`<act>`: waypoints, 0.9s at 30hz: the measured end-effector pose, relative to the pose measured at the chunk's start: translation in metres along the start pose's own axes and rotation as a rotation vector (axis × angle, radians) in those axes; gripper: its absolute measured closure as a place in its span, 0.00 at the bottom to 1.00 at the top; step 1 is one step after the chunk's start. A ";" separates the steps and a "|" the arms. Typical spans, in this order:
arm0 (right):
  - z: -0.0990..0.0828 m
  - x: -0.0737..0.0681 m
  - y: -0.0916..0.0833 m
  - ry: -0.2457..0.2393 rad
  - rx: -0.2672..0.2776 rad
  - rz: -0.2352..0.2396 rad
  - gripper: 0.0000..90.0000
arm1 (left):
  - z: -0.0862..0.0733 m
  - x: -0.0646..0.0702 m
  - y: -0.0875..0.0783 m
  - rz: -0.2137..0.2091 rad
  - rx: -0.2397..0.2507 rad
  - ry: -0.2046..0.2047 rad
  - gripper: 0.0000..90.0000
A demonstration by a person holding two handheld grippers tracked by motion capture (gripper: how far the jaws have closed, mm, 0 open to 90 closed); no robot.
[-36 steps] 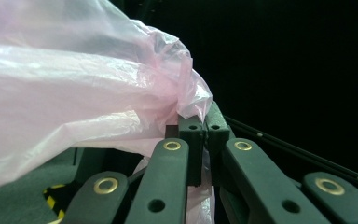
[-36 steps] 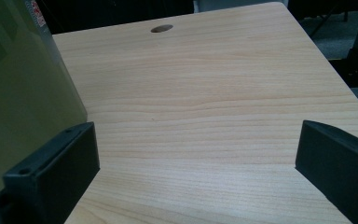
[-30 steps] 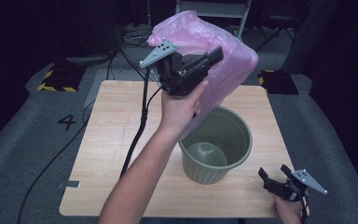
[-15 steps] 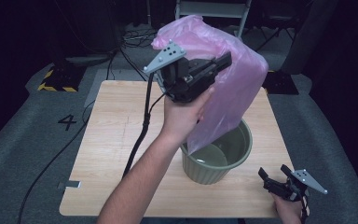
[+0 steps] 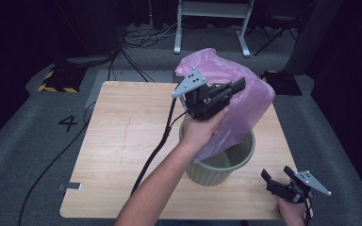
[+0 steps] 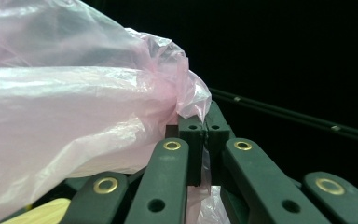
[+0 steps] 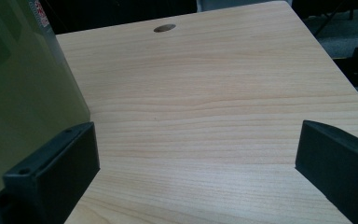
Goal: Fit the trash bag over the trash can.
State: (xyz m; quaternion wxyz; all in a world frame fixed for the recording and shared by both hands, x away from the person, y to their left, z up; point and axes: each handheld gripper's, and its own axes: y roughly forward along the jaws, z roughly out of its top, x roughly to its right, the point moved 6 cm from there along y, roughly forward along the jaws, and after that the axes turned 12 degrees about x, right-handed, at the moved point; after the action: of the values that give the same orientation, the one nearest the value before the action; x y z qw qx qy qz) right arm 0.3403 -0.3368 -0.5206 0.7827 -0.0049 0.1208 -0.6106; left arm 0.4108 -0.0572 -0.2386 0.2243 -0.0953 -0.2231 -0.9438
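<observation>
A thin pink plastic bag (image 5: 247, 101) hangs from my left gripper (image 5: 239, 85), whose jaws are shut on a gathered fold of it above the table. Its lower end droops into the ribbed green bin (image 5: 221, 167) standing on the right half of the wooden table (image 5: 118, 141). In the left gripper view the bag (image 6: 74, 107) bunches at the pressed-together jaw tips of the left gripper (image 6: 204, 125). My right gripper (image 5: 275, 173) rests low at the table's front right corner, open, with nothing between its fingers. In the right gripper view, that gripper (image 7: 198, 140) faces bare tabletop (image 7: 214, 84), the bin's wall (image 7: 23, 84) at its left.
The left gripper's black cable (image 5: 158, 146) trails across the table towards the front edge. A cable hole (image 7: 164, 28) sits in the tabletop past the right gripper. Grey floor with a "4" mark (image 5: 69, 123) surrounds the table; a metal frame (image 5: 212, 23) stands behind.
The left gripper has come down and a little towards the front with the pink bag, and the bag's lower end now reaches into the bin. The right gripper has stayed put.
</observation>
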 end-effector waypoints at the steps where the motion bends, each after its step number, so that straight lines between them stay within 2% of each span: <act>1: 0.000 0.000 0.000 0.000 0.000 0.000 0.00 | -0.002 -0.001 -0.002 -0.010 0.014 -0.002 0.99; 4: 0.000 0.000 0.000 0.000 -0.002 -0.003 0.00 | -0.009 -0.003 -0.006 -0.016 0.015 0.011 0.99; 6: 0.000 0.000 0.000 -0.001 -0.001 -0.003 0.00 | -0.014 -0.005 -0.011 -0.020 0.015 0.005 0.99; 9: 0.000 0.000 0.000 -0.002 -0.001 -0.003 0.00 | -0.024 -0.008 -0.021 -0.007 -0.023 -0.007 0.99; 11: 0.000 0.000 0.000 -0.001 0.000 -0.004 0.00 | -0.030 -0.011 -0.028 0.010 -0.069 -0.034 0.99; 12: 0.000 0.000 0.000 -0.003 0.000 -0.004 0.00 | -0.034 -0.012 -0.032 0.030 -0.113 -0.039 0.99; 13: 0.000 0.000 0.000 -0.003 -0.002 -0.003 0.00 | -0.035 -0.012 -0.035 0.038 -0.132 -0.038 0.99; 17: 0.000 0.000 0.000 -0.004 -0.002 -0.004 0.00 | -0.045 -0.012 -0.051 0.074 -0.254 0.011 0.99; 23: 0.000 0.000 0.000 -0.009 0.000 -0.010 0.00 | -0.052 -0.011 -0.072 0.113 -0.355 0.044 0.99; 24: 0.000 0.000 0.000 -0.010 0.000 -0.010 0.00 | -0.053 -0.010 -0.075 0.112 -0.372 0.038 0.99; 27: 0.000 -0.001 0.000 -0.010 -0.001 -0.010 0.00 | -0.055 -0.011 -0.084 0.129 -0.388 0.044 0.99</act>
State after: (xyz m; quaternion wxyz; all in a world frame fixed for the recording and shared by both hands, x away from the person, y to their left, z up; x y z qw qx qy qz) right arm 0.3399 -0.3362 -0.5205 0.7802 -0.0092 0.1171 -0.6144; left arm 0.3771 -0.0114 -0.3221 0.2665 -0.1302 -0.0255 -0.9547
